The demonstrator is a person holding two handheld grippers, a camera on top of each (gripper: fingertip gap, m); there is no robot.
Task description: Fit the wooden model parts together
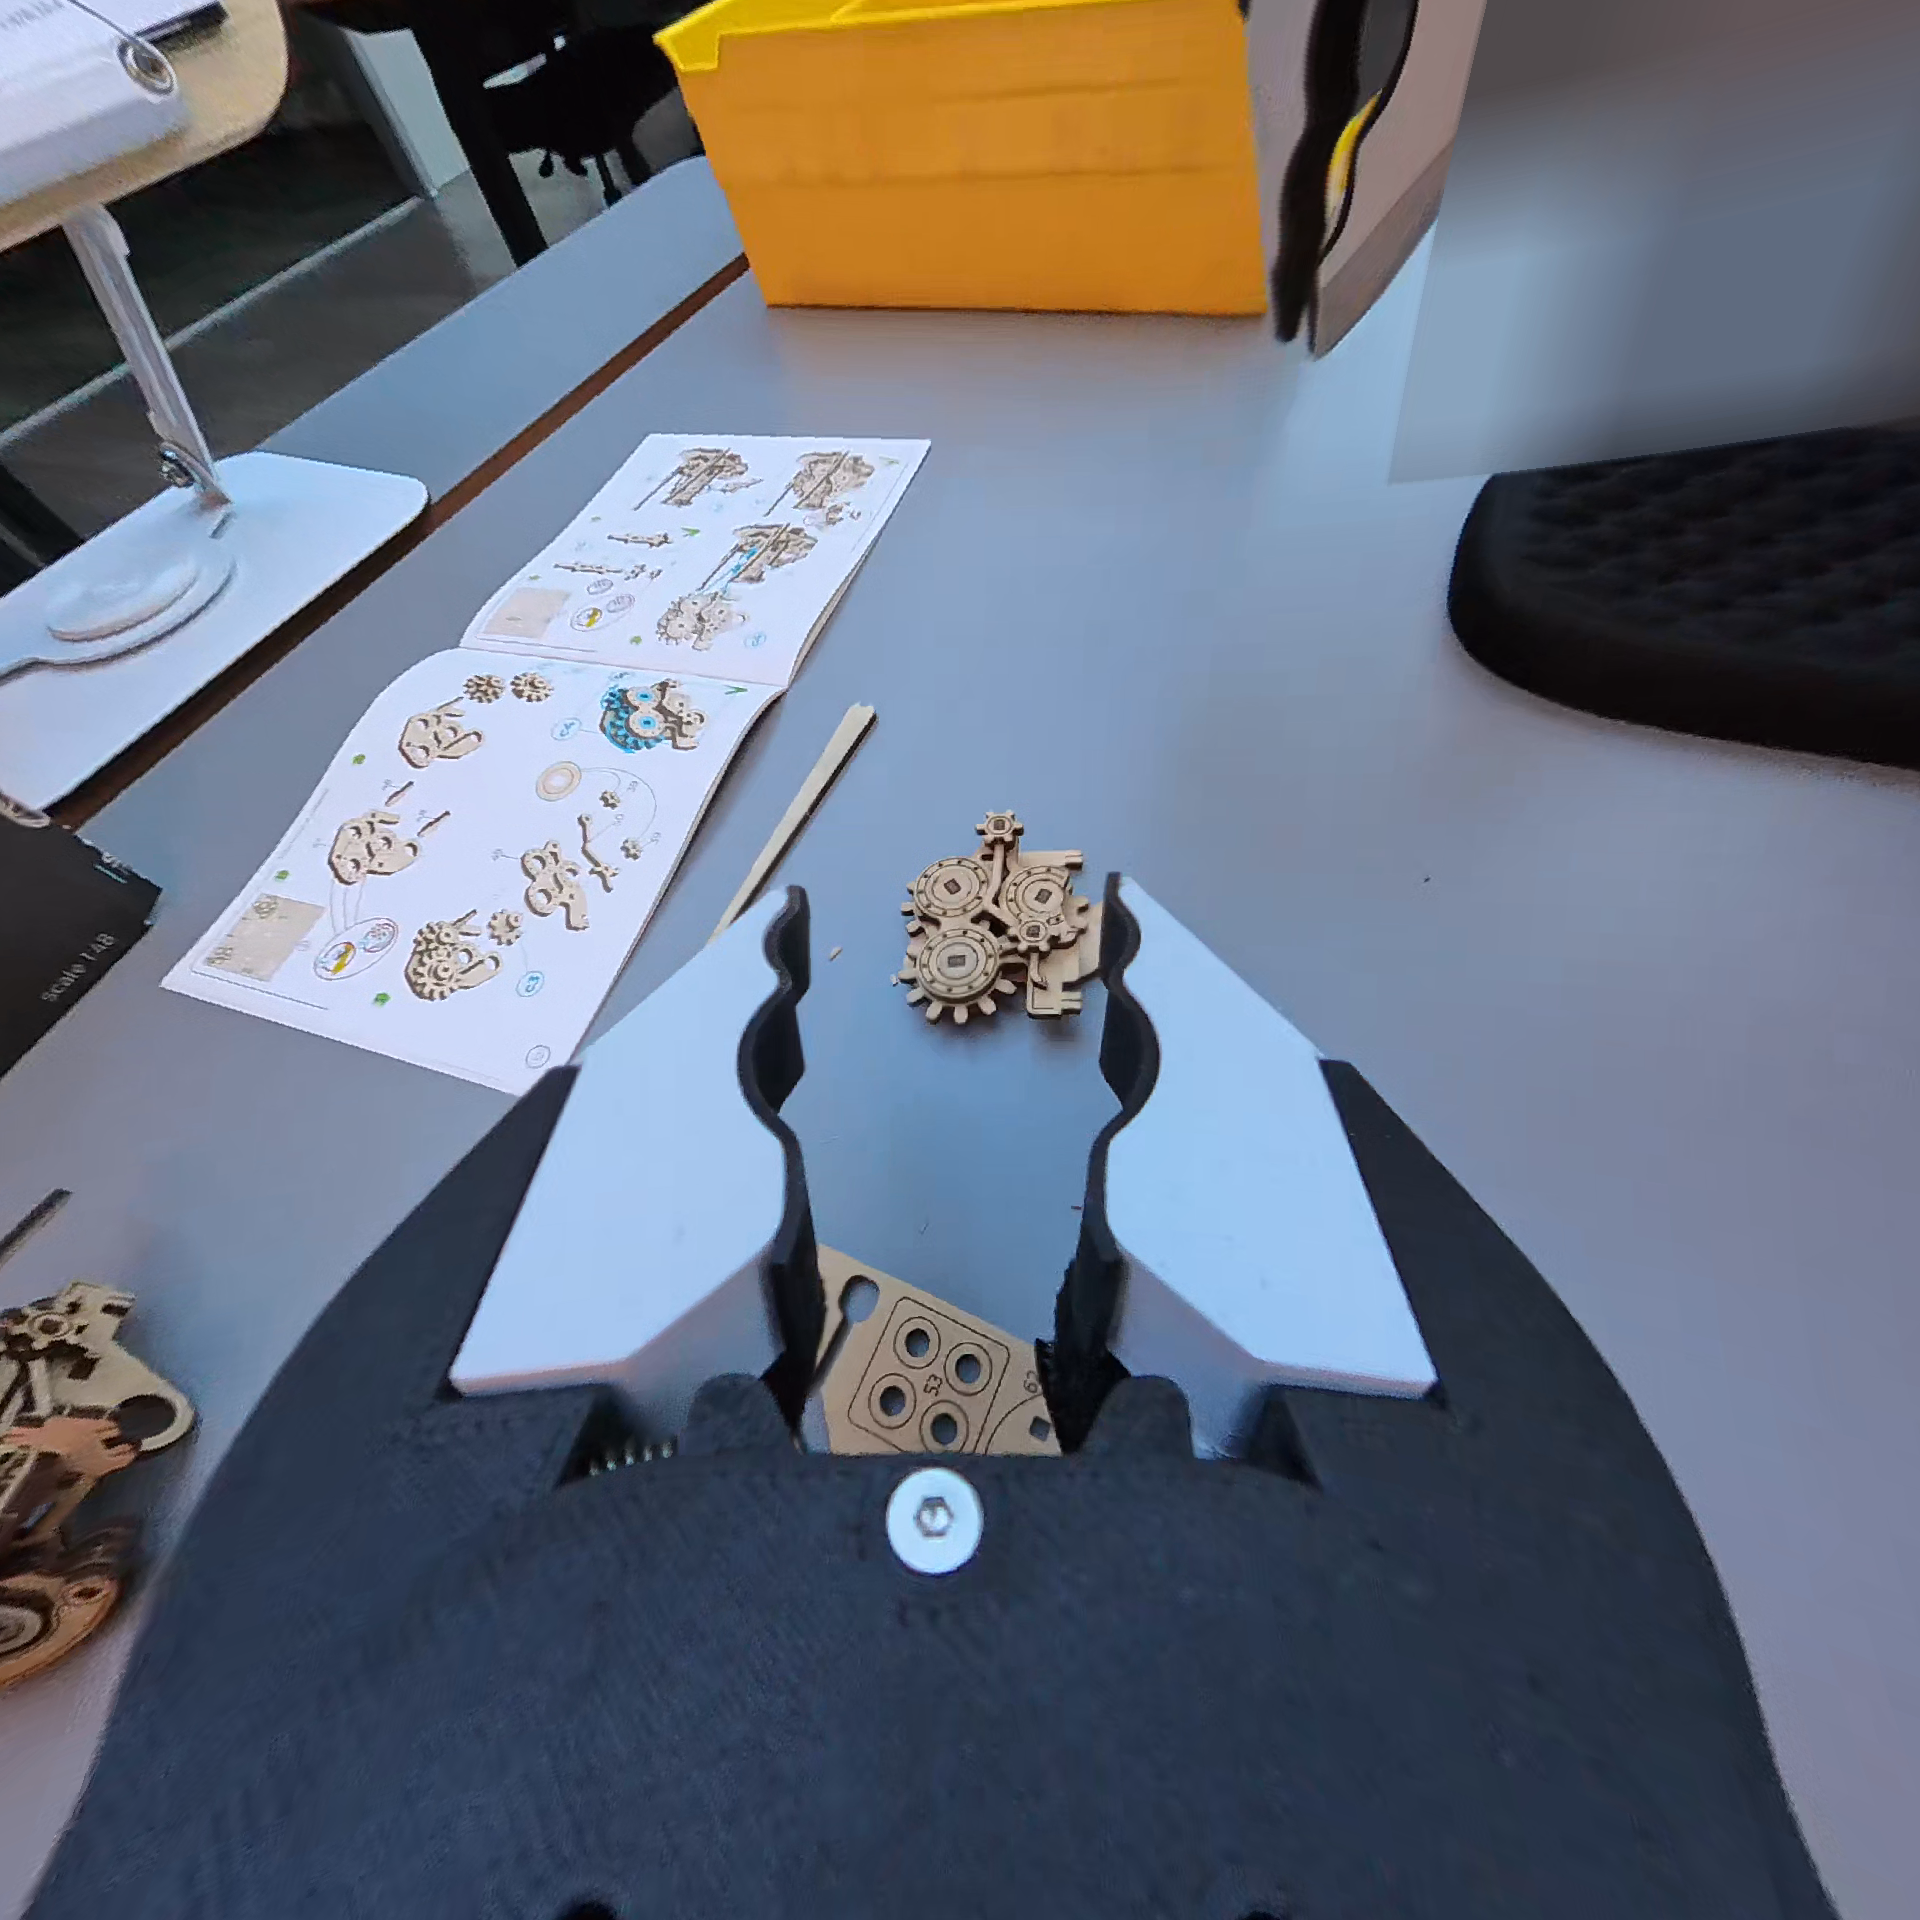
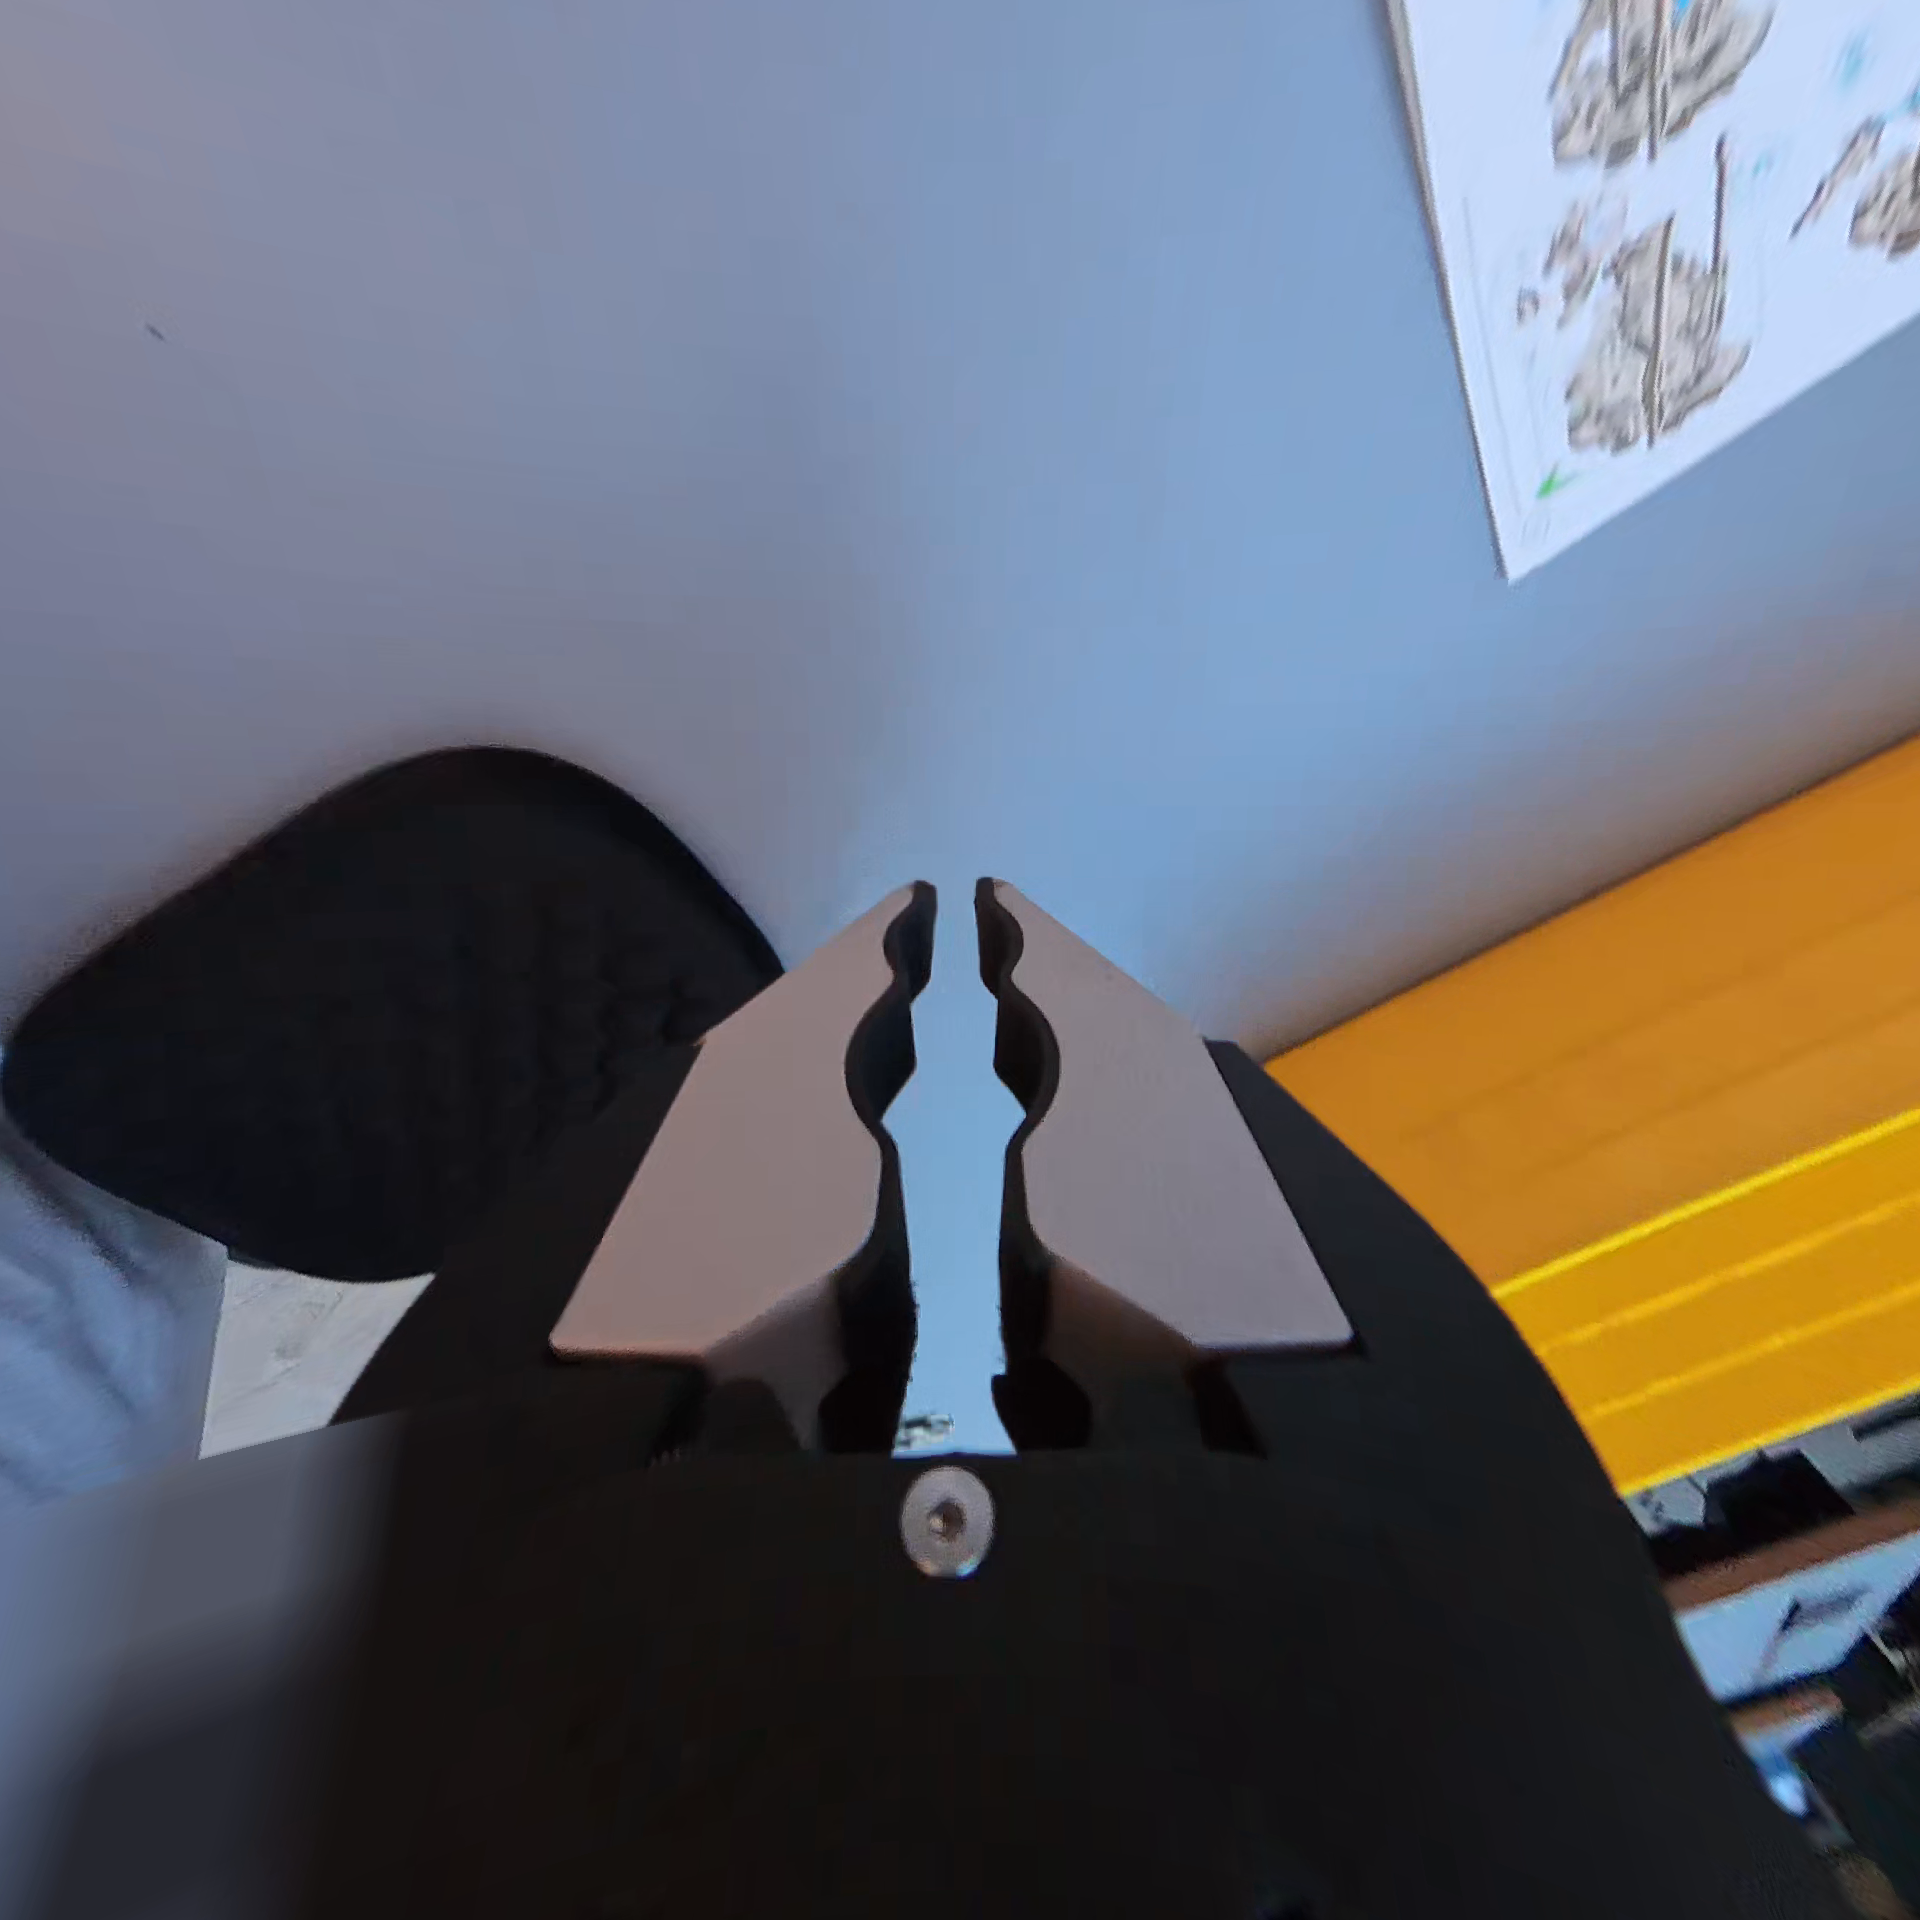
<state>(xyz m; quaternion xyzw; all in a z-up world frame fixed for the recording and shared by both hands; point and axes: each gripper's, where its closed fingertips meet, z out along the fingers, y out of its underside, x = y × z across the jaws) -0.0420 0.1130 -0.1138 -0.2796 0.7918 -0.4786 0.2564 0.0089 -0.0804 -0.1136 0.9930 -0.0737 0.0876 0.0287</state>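
A small wooden gear assembly (image 1: 992, 925) with three cogwheels lies flat on the grey table (image 1: 1351, 935). My left gripper (image 1: 956, 902) is open and empty, hovering just short of it; the assembly sits beyond the gap, close to the right fingertip (image 1: 1120, 914). A flat wooden parts sheet with round holes (image 1: 930, 1371) shows under the jaws. A thin wooden stick (image 1: 805, 805) lies beside the left finger. My right gripper (image 2: 953, 886) is held up over the bare table, jaws almost together with a thin gap, holding nothing. It also shows at the top of the left wrist view (image 1: 1340, 156).
An open instruction booklet (image 1: 540, 779) lies to the left and also shows in the right wrist view (image 2: 1714, 260). A yellow bin (image 1: 977, 156) stands at the back. A black padded mat (image 1: 1704, 592) lies right. A larger wooden model (image 1: 62, 1455) lies front left. A white stand base (image 1: 156, 561) sits far left. My hands' fingertips stand some 20 centimetres from each other. Measured from the fingertips, the thin wooden stick (image 1: 805, 805) is 9 centimetres or so from the left gripper and 20 centimetres from the right.
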